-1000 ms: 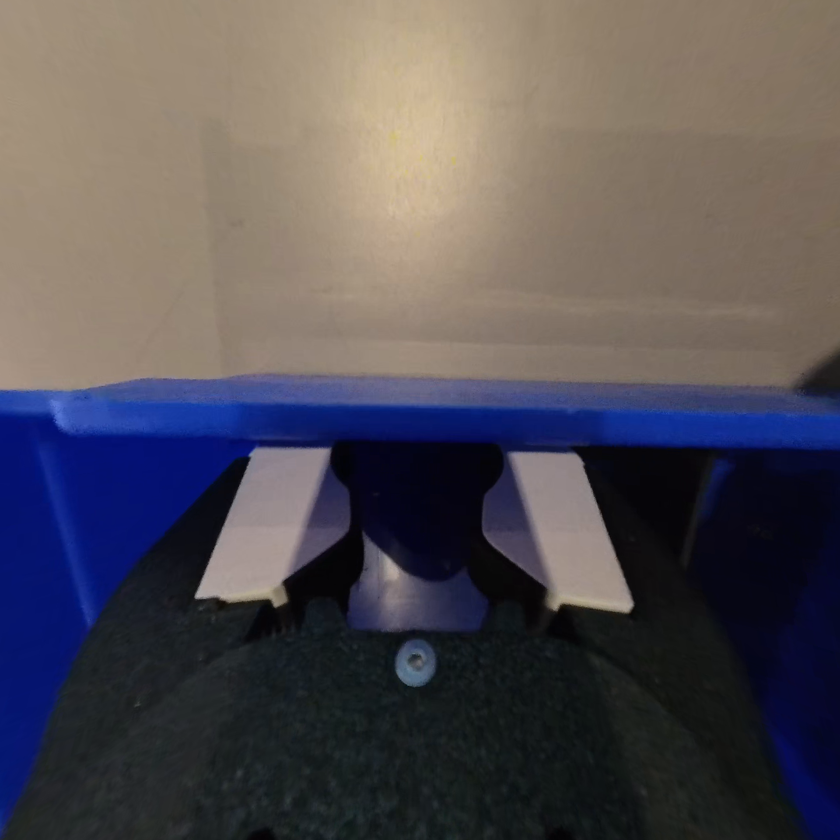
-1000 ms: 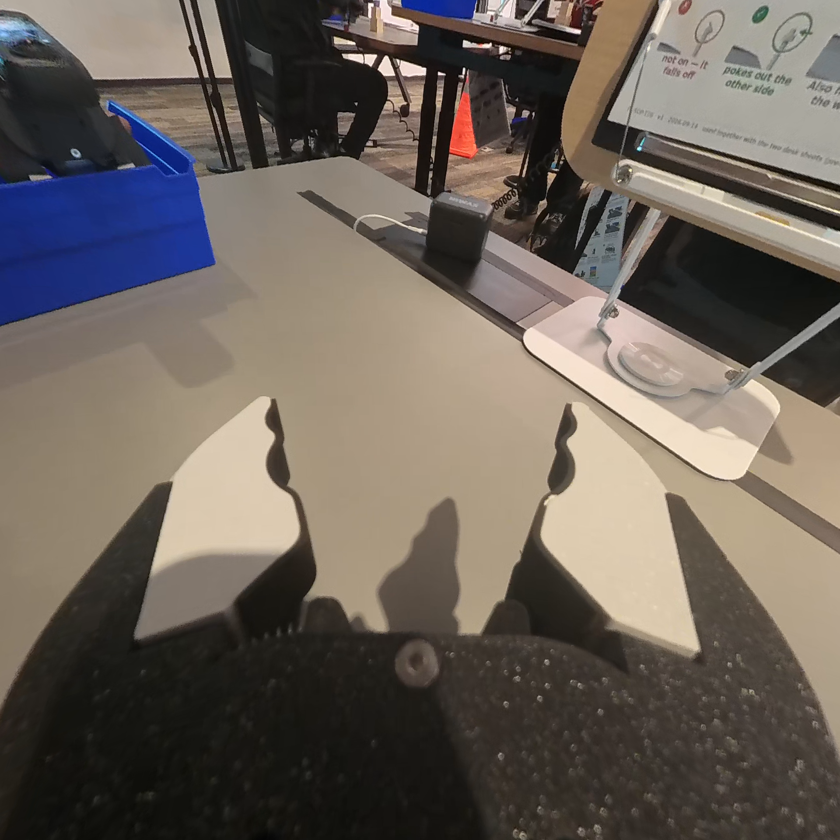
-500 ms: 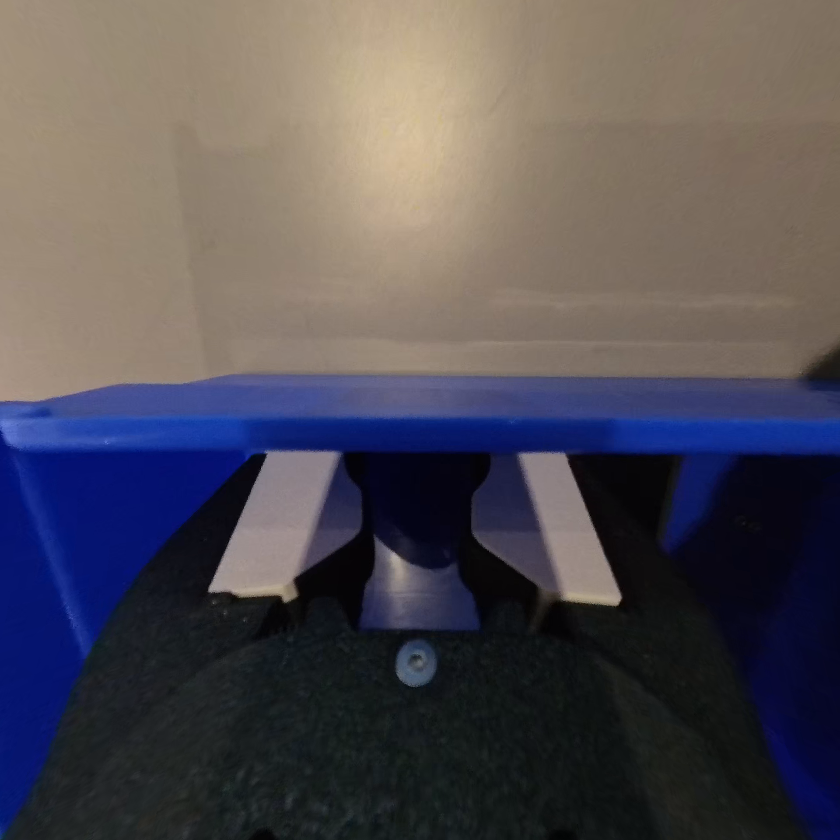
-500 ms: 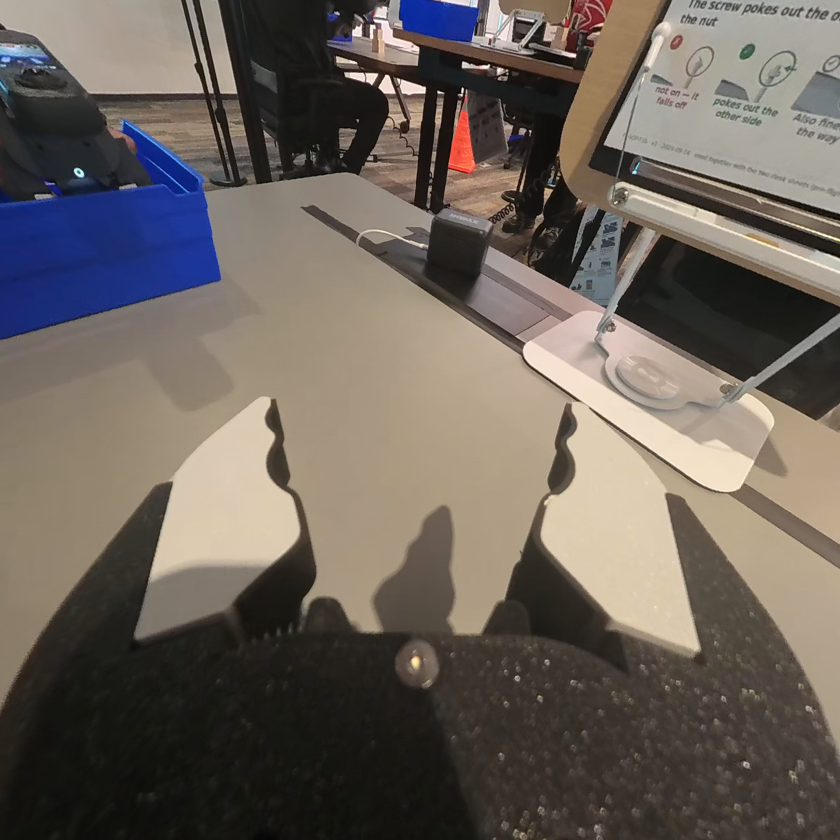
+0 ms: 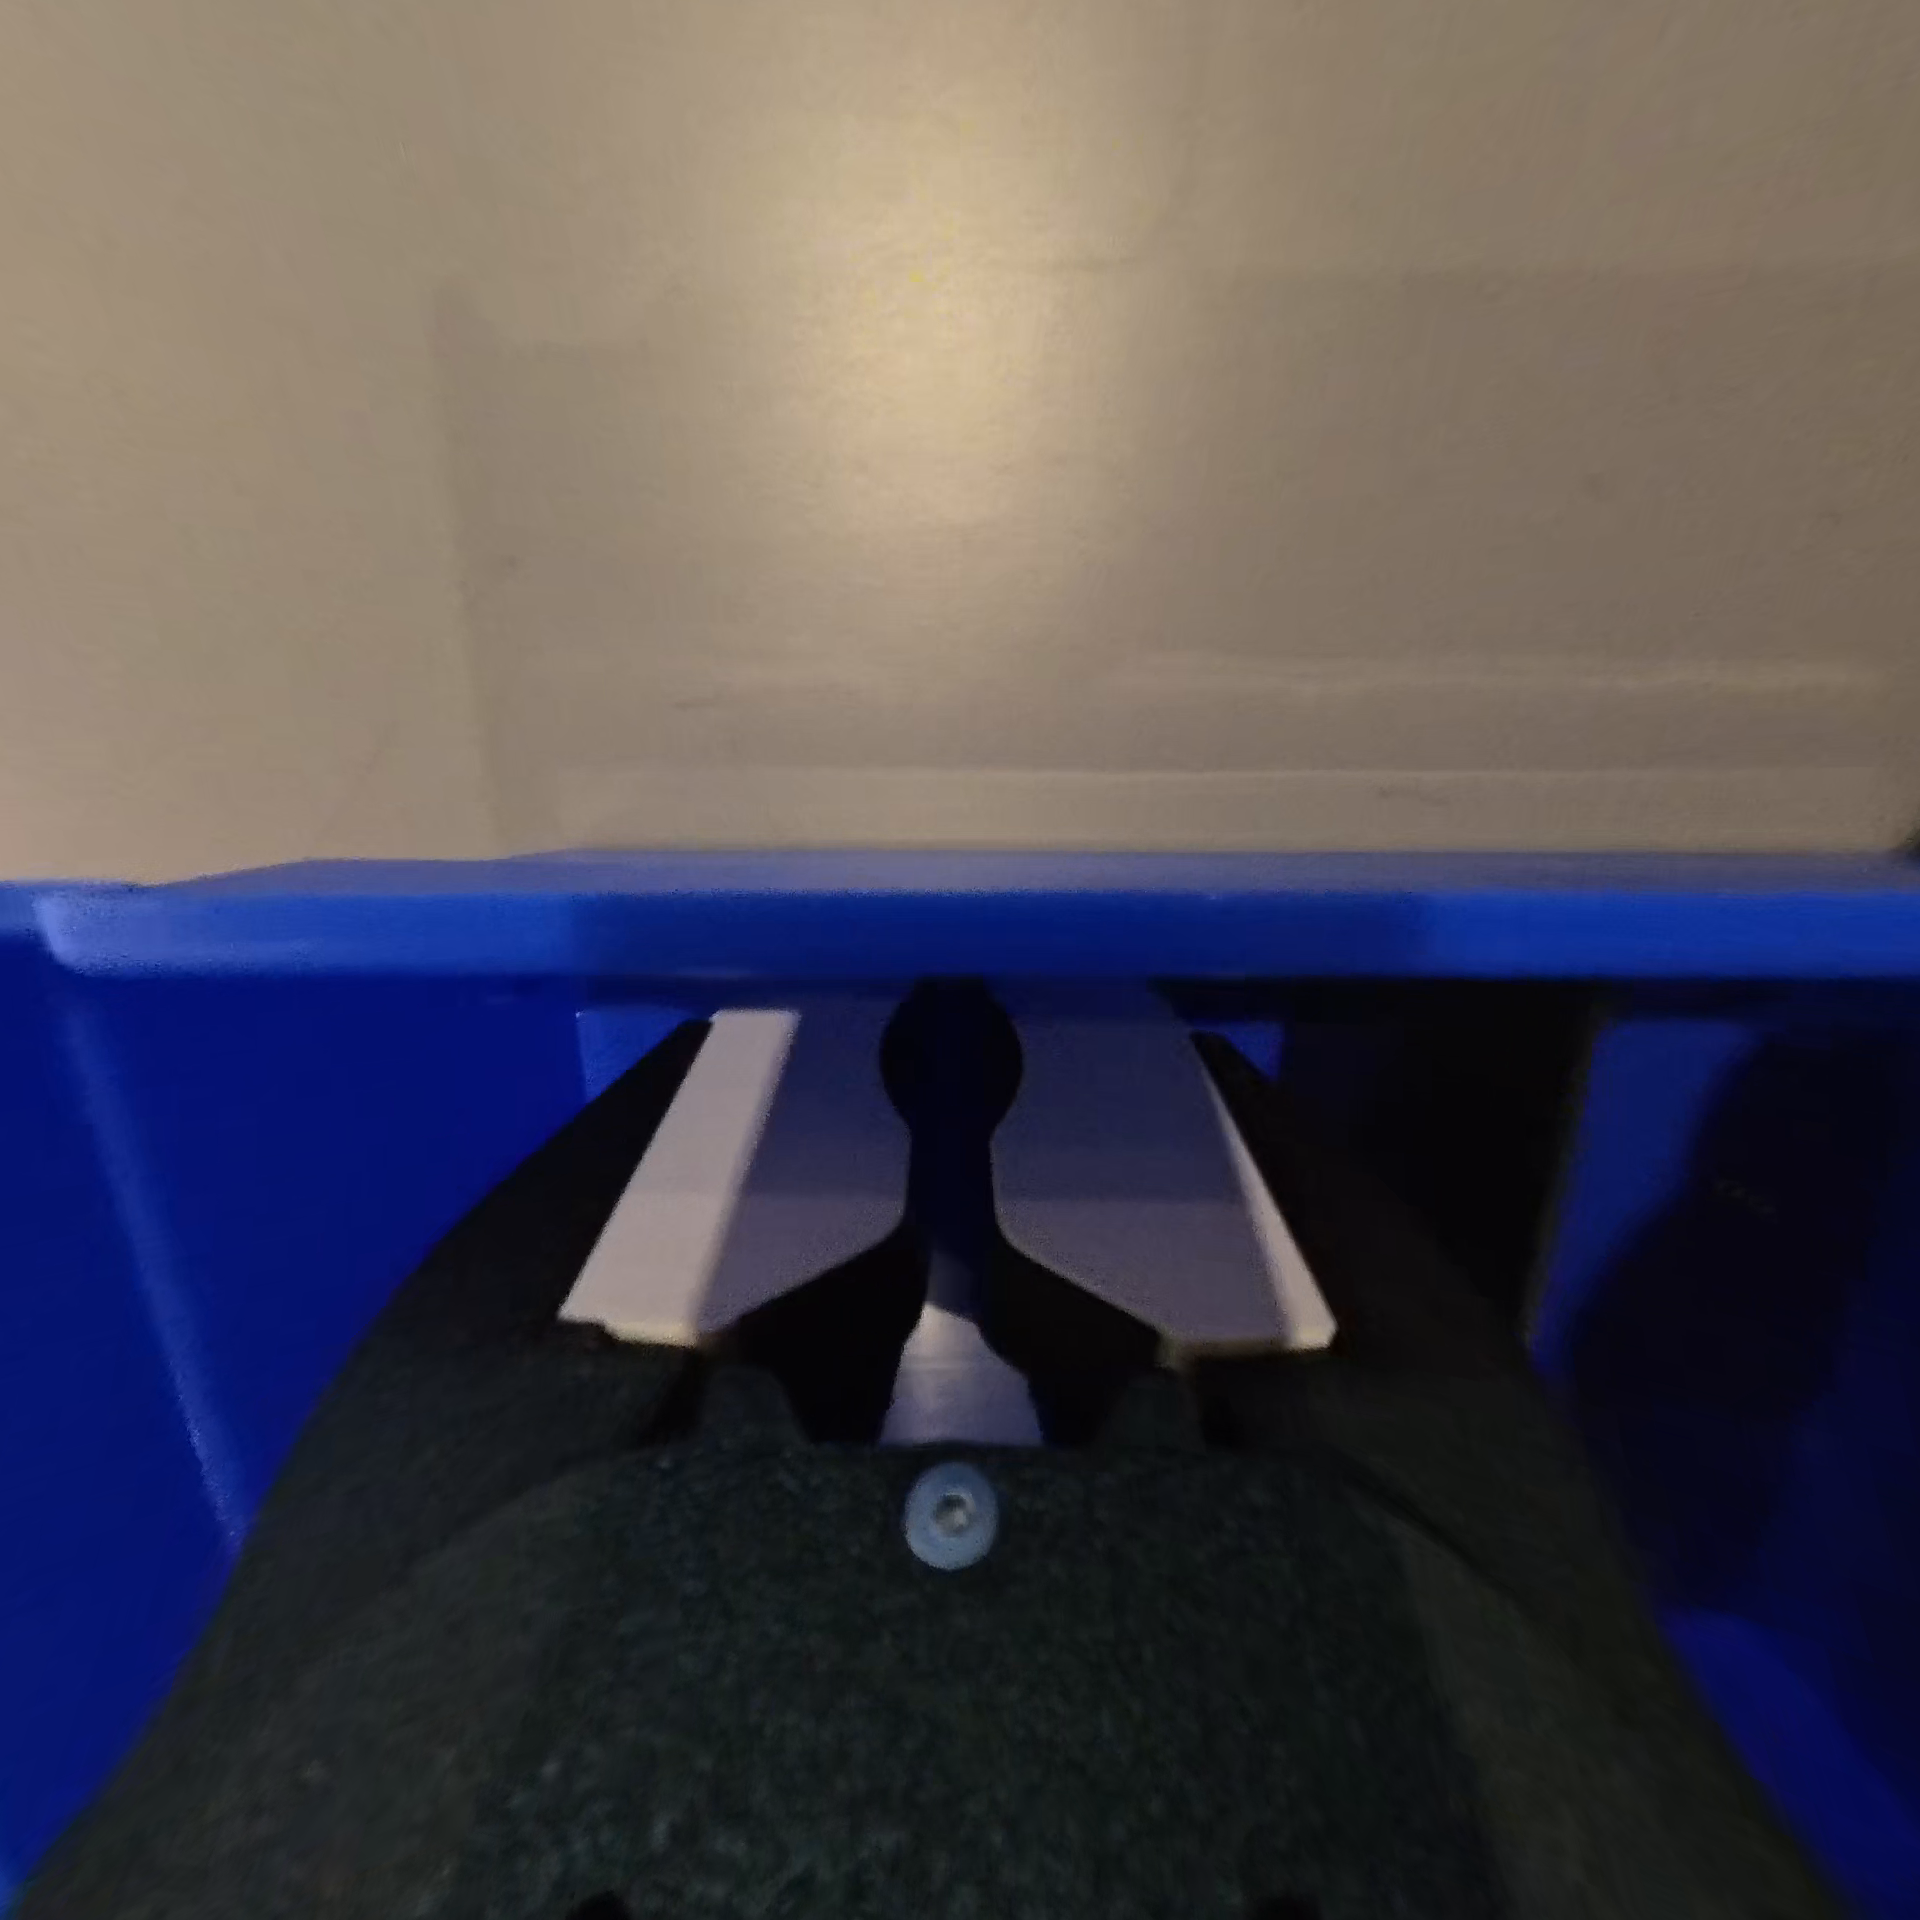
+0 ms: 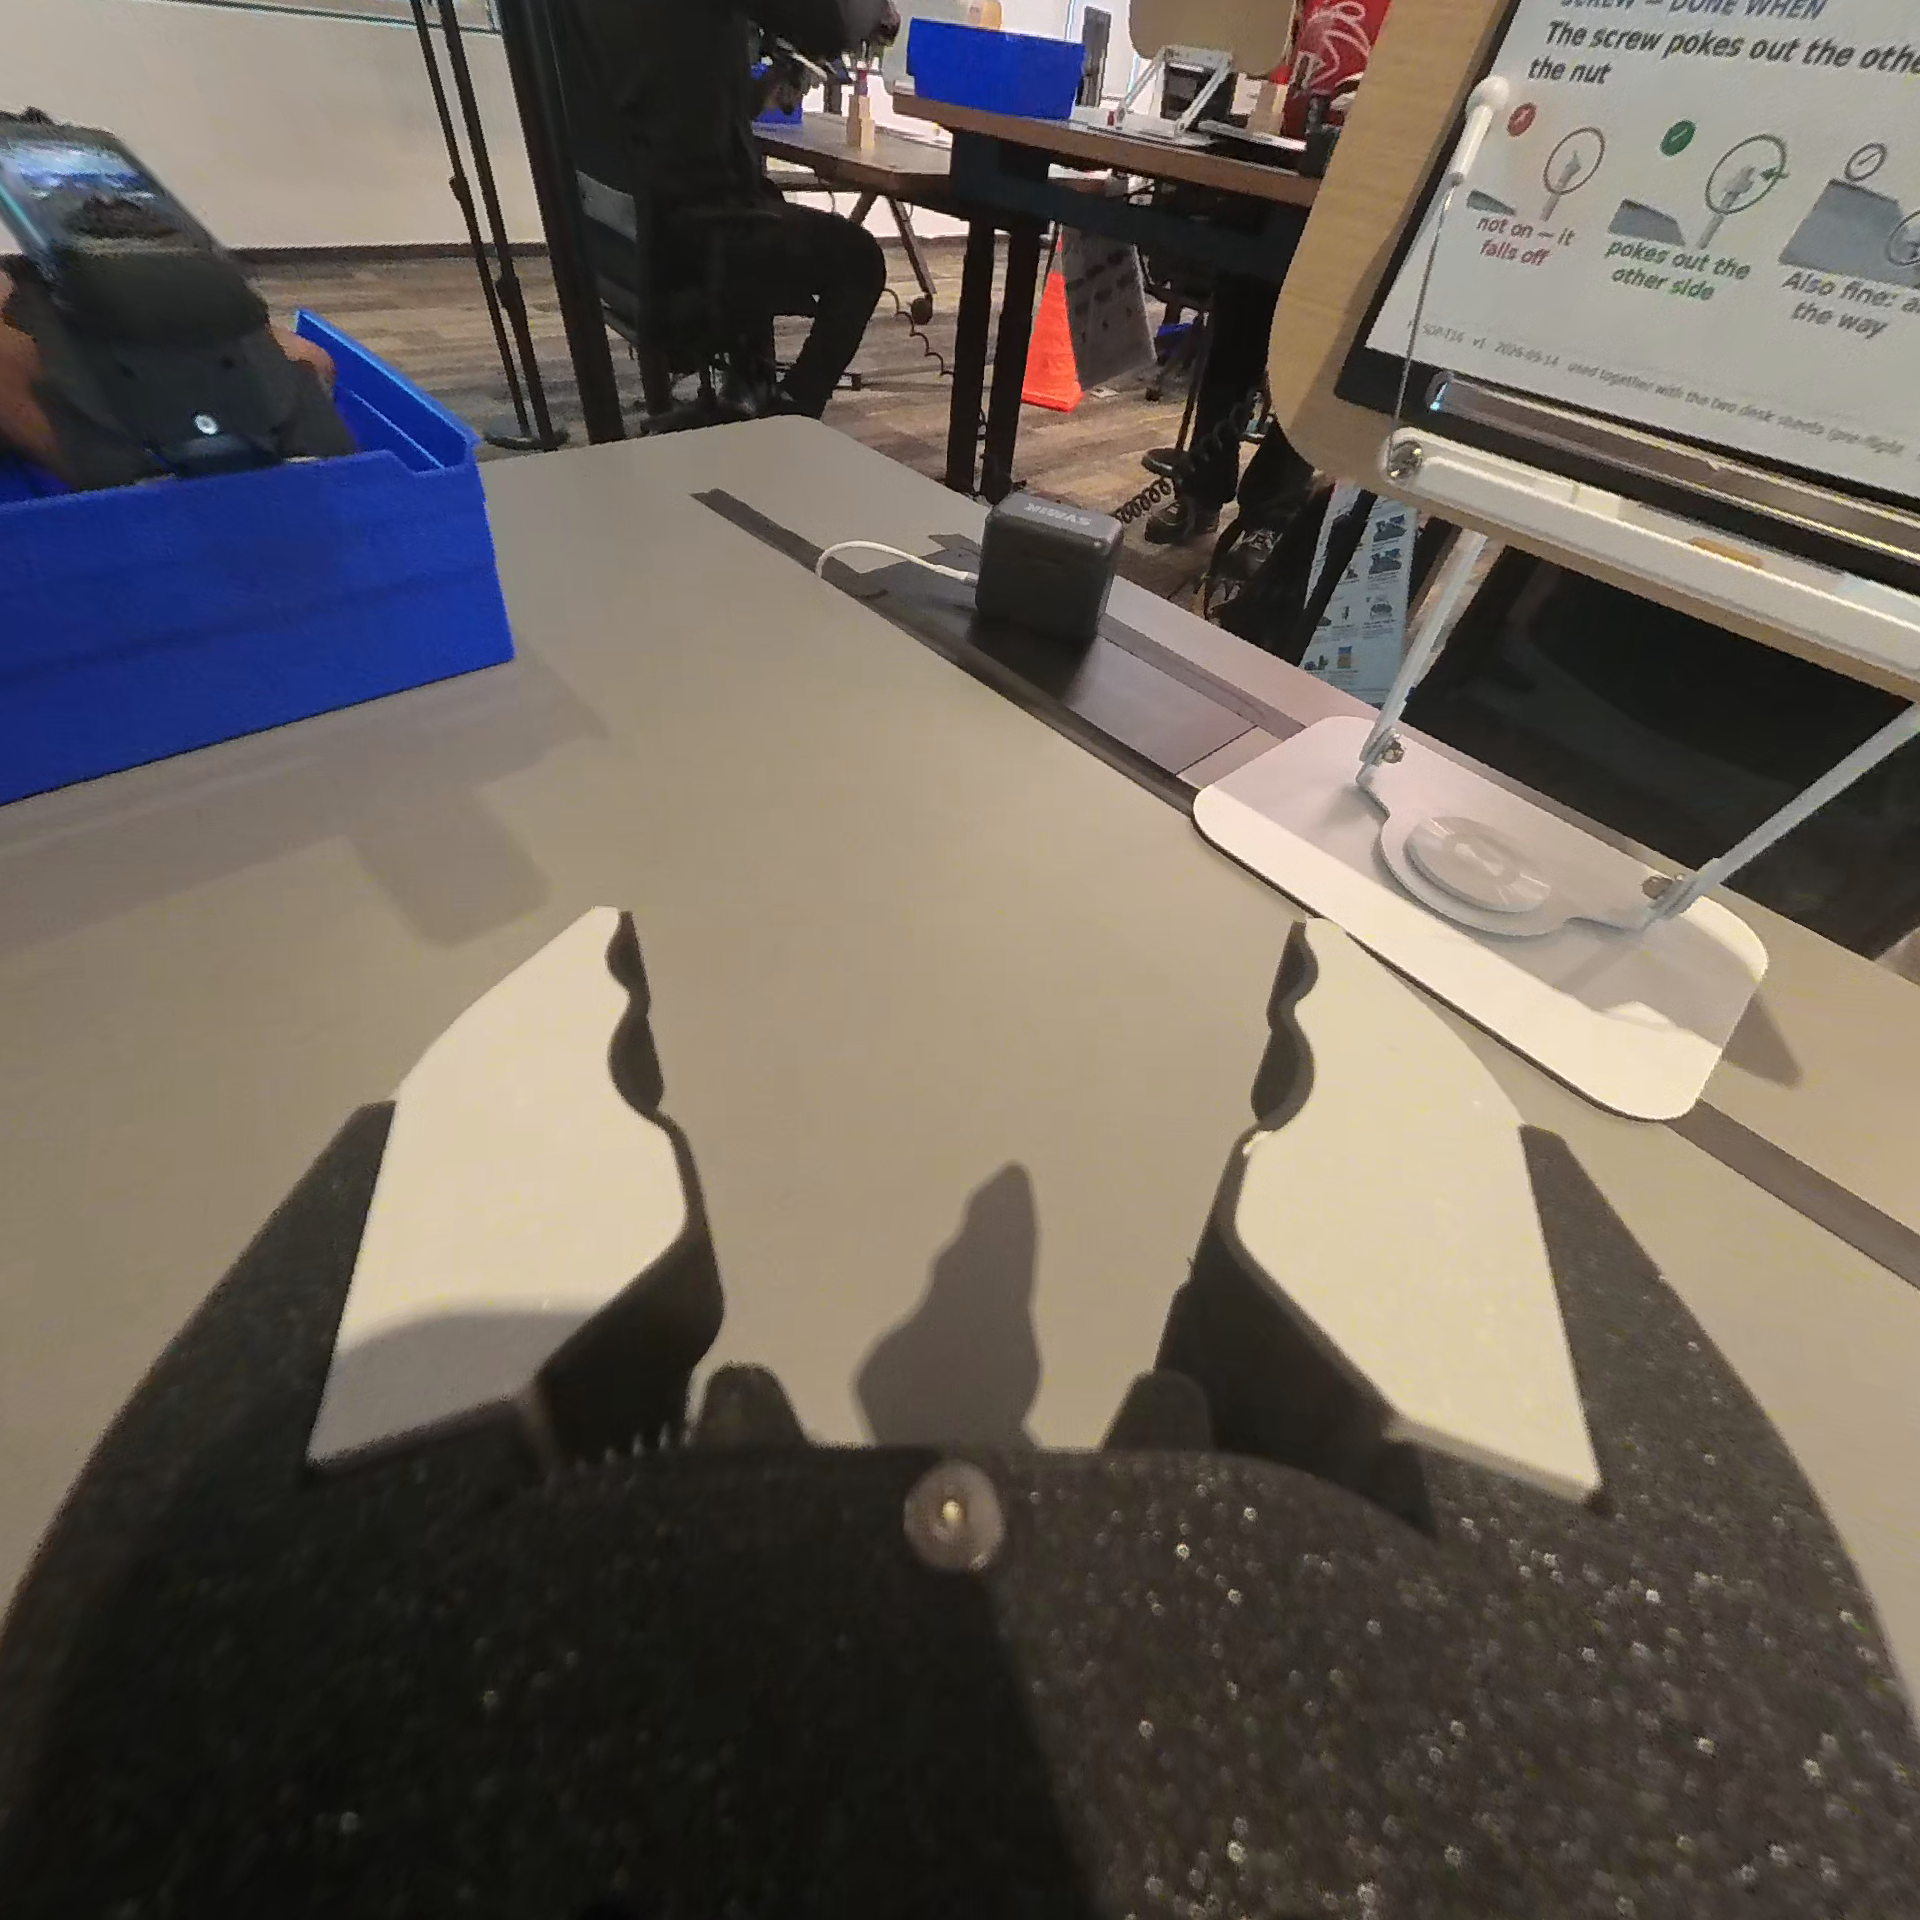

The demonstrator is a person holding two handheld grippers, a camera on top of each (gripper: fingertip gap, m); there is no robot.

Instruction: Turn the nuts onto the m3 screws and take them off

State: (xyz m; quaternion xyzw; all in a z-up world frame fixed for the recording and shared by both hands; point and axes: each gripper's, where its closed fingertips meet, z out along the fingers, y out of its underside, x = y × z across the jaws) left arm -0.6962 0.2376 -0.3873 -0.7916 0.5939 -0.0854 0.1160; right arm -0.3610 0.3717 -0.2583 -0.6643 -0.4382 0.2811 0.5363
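Judging from how things lie, the task looks barely begun: no nut or m3 screw can be seen in either view, so where they are I cannot tell (presumably down in the blue bin (image 6: 239, 613), though its floor is hidden). The left gripper (image 5: 951, 1049) is sunk inside that bin, its white fingers (image 5: 707, 1153) drawn nearly together with only a narrow slot between them; whether anything is pinched there cannot be made out, since the tips sit in shadow under the bin's rim. The right gripper (image 6: 956, 997) hangs spread wide and empty over the bare grey table (image 6: 831, 779).

Only the right wrist view shows the room: the bin from outside, a small dark box (image 6: 1049, 577) with a white cable, and a stand (image 6: 1486, 914) holding an instruction sheet. The left wrist view offers just blue walls and a pale surface beyond.
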